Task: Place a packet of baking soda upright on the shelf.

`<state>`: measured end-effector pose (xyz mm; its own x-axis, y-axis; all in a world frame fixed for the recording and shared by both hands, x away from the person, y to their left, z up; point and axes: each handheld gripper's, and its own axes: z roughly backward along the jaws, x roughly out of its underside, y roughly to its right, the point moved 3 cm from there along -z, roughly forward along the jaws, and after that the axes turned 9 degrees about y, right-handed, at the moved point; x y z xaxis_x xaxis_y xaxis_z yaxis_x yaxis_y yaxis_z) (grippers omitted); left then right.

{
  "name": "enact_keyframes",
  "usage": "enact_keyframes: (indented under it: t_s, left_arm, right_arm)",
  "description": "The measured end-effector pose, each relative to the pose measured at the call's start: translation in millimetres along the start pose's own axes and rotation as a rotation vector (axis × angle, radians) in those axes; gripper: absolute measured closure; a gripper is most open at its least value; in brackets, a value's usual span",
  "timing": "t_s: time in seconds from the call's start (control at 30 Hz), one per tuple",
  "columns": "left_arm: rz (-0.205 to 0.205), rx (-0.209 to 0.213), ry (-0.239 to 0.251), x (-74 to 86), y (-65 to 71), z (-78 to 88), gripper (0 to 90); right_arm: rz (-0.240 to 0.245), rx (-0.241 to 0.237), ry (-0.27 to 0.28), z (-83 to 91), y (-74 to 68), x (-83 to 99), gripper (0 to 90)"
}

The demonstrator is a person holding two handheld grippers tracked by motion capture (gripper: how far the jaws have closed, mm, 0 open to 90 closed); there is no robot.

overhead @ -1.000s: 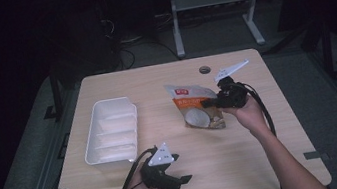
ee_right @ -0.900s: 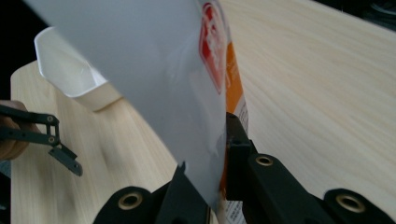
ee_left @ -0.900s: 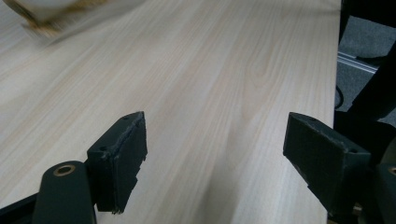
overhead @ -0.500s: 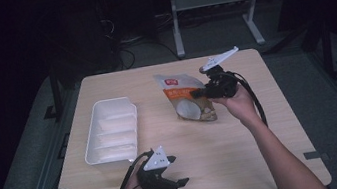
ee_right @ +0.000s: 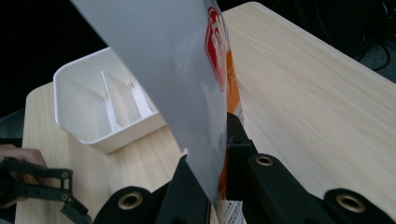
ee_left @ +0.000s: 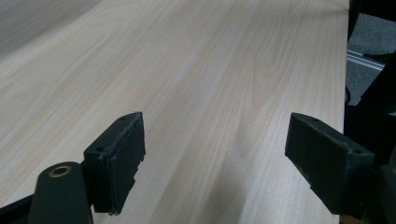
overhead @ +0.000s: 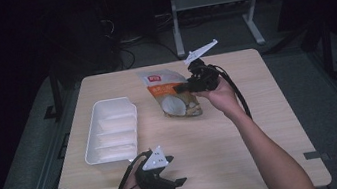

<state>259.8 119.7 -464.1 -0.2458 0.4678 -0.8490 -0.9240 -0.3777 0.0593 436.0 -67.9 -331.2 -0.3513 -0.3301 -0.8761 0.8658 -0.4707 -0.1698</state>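
A pale wooden table (overhead: 214,143) with rounded corners carries everything here, its grain running clean across the top. Sitting directly on it is a white divided tray (overhead: 111,131), long side pointing away from the person, thin partitions splitting it into compartments. That tray lies well off to the side of the right gripper (overhead: 181,88) and just beyond the left gripper (overhead: 177,184), which is low at the table's near edge. In the left gripper view, bare wood (ee_left: 210,84) stretches out ahead of the jaws. In the right gripper view, the tray (ee_right: 93,107) sits ahead, beyond the jaws, flat on the tabletop (ee_right: 303,93).
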Motion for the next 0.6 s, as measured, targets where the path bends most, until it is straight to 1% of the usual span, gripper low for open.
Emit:
enact_keyframes:
  t_s: [0.13, 0.17, 0.23, 0.3, 0.33, 0.47, 0.5, 0.6]
  left_arm:
    - [0.001, 0.000, -0.008, 1.9, -0.5, -1.2, 19.8]
    - [0.000, 0.000, -0.009, 2.8, -0.3, -1.7, 19.8]
    - [-0.002, -0.001, -0.010, 3.2, -0.5, -2.0, 19.7]
    - [-0.003, -0.003, -0.011, 3.9, -0.8, -2.4, 19.7]
    - [-0.003, -0.003, -0.011, 3.9, -0.8, -2.4, 19.7]
    - [-0.013, -0.011, -0.022, 5.1, -1.9, -2.2, 19.7]
    - [-0.015, -0.013, -0.029, 6.1, -2.6, -2.6, 19.7]
    - [-0.016, -0.009, -0.035, 7.1, -3.0, -3.2, 19.2]
  right_arm:
    - [0.000, -0.009, 0.009, -5.9, -1.0, -6.4, 89.9]
    - [-0.001, -0.019, 0.015, -10.9, -1.8, -10.9, 89.9]
    - [0.003, -0.019, 0.021, -15.0, -3.3, -13.5, 89.9]
    - [-0.004, -0.030, 0.022, -20.3, -5.2, -15.8, 89.9]
    - [-0.004, -0.030, 0.022, -20.3, -5.2, -15.8, 89.9]
    - [0.015, -0.045, 0.012, -32.3, -9.3, -22.2, 89.9]
    - [0.018, -0.051, 0.015, -38.5, -10.9, -26.0, 89.9]
    - [0.019, -0.070, 0.020, -47.3, -12.6, -30.8, 89.9]
